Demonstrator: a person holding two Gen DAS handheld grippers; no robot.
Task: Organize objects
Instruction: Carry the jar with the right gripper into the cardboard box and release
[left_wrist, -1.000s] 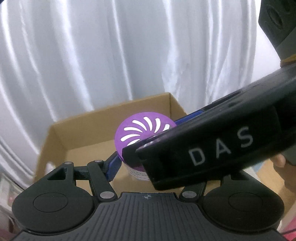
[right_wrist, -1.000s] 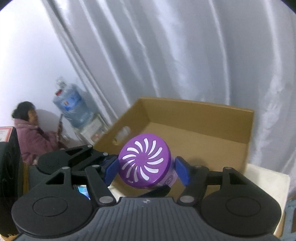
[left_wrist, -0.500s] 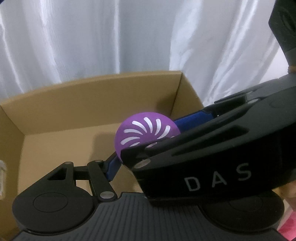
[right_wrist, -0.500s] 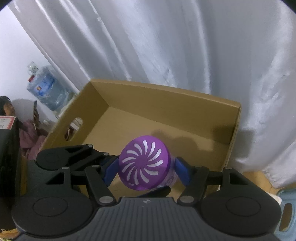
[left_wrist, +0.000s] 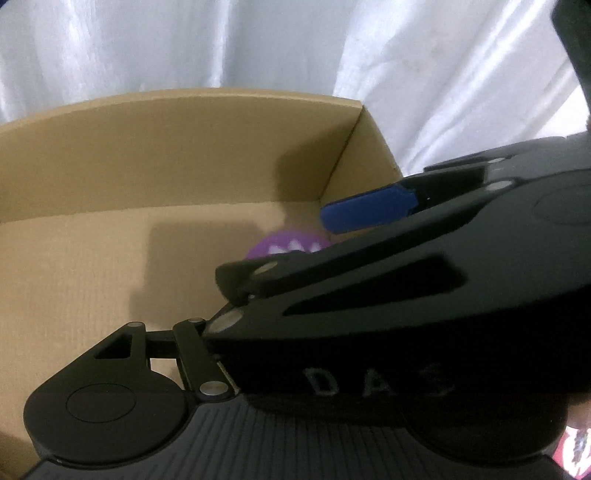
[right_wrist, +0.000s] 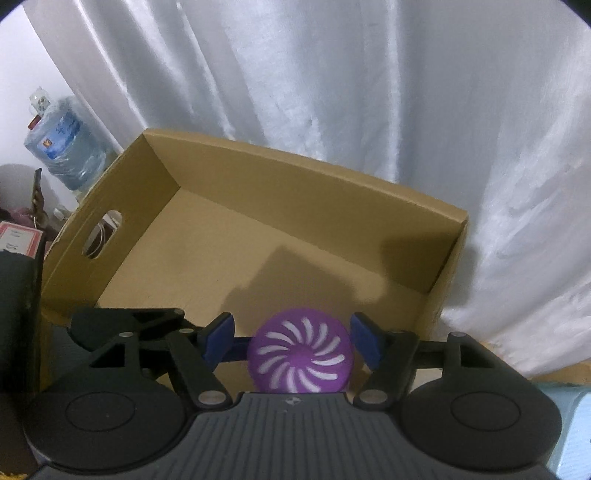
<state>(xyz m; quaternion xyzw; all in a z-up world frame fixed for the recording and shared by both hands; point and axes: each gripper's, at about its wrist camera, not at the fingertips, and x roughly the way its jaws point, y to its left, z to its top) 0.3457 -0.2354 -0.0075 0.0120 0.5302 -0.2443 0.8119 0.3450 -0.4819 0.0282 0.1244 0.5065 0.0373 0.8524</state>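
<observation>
A purple air freshener can (right_wrist: 300, 354) with a white swirl-vent lid sits low inside the open cardboard box (right_wrist: 306, 173). My right gripper (right_wrist: 291, 341) is open, its blue pads apart on either side of the can without touching it. In the left wrist view the right gripper's black body (left_wrist: 424, 295) crosses in front, with one blue pad (left_wrist: 369, 212) showing, and only the can's top (left_wrist: 291, 245) peeks out. The left gripper's own fingertips are hidden behind it; only its left finger linkage (left_wrist: 184, 343) shows.
White curtain (right_wrist: 332, 92) hangs behind the box. The box has a handle cutout (right_wrist: 103, 232) in its left wall. A large water bottle (right_wrist: 61, 147) stands at the far left. A pale blue object (right_wrist: 570, 424) is at the lower right.
The right gripper has opened and let go of the purple can, which now sits lower, inside the box. Both grippers have moved closer over the box.
</observation>
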